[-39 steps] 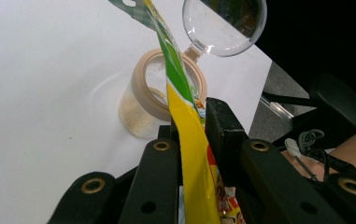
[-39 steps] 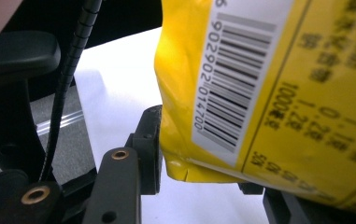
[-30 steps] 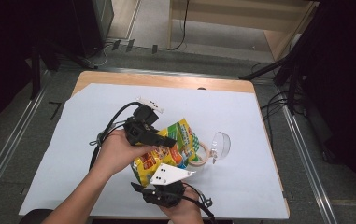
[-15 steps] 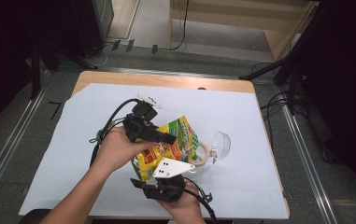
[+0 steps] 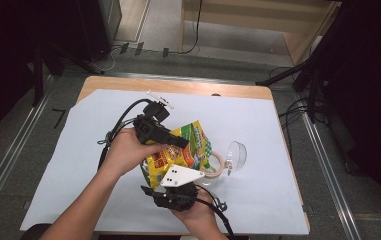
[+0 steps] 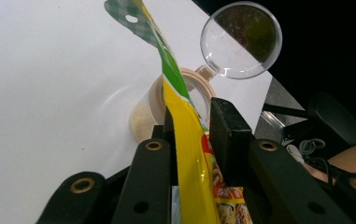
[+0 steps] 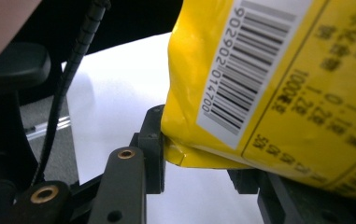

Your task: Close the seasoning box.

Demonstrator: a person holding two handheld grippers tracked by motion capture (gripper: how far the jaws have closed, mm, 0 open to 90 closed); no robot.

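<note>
The glossy yellow snack pouch (image 5: 178,150) hangs tilted over the clear plastic jar with a beige rim (image 5: 213,165) on the white-covered counter (image 5: 278,200), its mouth aimed inside, apparently for pouring. The left tongs (image 6: 192,130) pinch its upper side. The right tongs (image 7: 199,163) clamp its bottom corner, raising it. The jar's round clear lid (image 6: 241,39) hangs open, hinged clear of the stream.

Yellow snack bag (image 5: 180,150) is held tilted above the middle of the white counter (image 5: 278,200), left gripper (image 5: 170,140) across its upper part, right gripper (image 5: 170,187) at its near end. Behind it stands a clear jar (image 5: 217,165) with its hinged lid (image 5: 237,155) open toward the counter's right edge.
</note>
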